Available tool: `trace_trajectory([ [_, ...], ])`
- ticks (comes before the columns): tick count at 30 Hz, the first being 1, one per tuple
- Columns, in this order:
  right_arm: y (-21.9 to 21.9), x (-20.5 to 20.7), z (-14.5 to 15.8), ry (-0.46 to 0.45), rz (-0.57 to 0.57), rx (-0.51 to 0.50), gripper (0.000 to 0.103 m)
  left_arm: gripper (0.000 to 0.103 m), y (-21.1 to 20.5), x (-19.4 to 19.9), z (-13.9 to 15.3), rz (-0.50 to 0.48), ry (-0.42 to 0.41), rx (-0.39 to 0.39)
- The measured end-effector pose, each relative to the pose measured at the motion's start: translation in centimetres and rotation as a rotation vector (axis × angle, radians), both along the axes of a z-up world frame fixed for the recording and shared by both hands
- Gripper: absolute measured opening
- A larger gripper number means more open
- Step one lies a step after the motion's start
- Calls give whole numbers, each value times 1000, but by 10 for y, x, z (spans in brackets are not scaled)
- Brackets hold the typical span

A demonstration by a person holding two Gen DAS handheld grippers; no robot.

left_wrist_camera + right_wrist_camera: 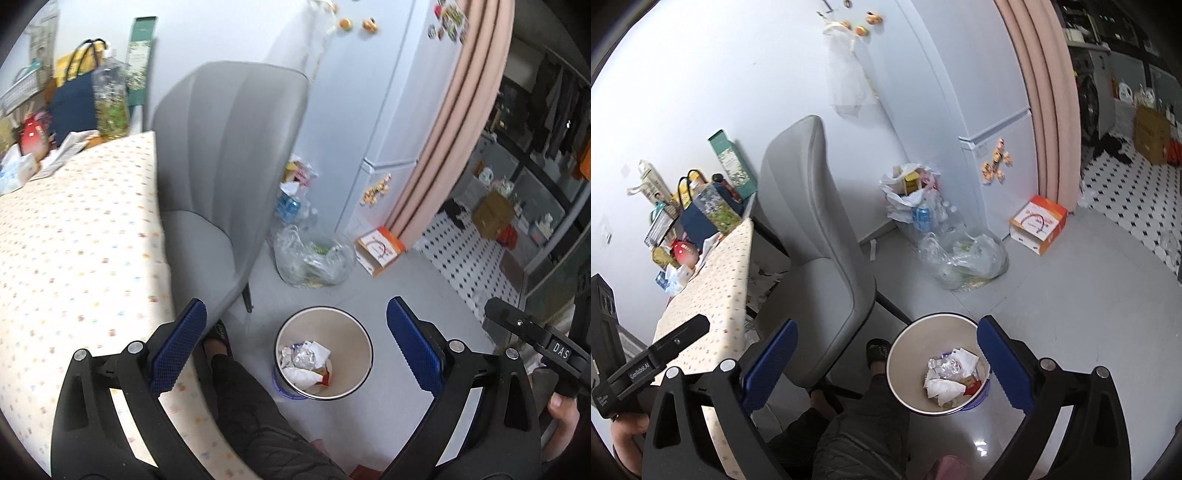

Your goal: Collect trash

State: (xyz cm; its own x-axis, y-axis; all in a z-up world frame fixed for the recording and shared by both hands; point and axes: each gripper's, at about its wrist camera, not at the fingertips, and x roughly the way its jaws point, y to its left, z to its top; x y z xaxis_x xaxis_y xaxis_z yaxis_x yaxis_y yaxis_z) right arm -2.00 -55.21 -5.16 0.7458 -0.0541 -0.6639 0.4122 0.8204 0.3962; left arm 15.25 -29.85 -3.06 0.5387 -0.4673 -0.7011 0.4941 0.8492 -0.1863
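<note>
**Both jaws empty over the bin — drop looks done**

While the left wrist view looks down past the left gripper (295, 347), its blue-padded jaws stand wide apart with nothing between them, and the round cream waste bin (356, 332) sits on the grey floor right below. Crumpled white paper and clear plastic trash (304, 360) lies in its bottom. Beside it, the desk under a dotted cloth (74, 251) shows a bare near surface, with bags and boxes only at its far end.

From the right wrist view, the right gripper (886, 354) is likewise spread wide and holds nothing — the bin is just under it, trash inside. I judge one deposit finished. Next comes finding more litter: perhaps among the desk's far clutter, though I cannot tell what there is trash.
</note>
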Motion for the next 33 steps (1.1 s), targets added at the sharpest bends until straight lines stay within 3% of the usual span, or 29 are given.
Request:
trace_trajectory([
  [13,75,-3,66,29,41,-195,95,97,88,-28,49,128,-69,-64],
  [27,163,-22,119,-68,191,-284,95,97,179,-96,102,250,-219,-57],
  [33,198,-34,130,-100,250,-329,95,97,208,-124,112,290,-250,-60],
])
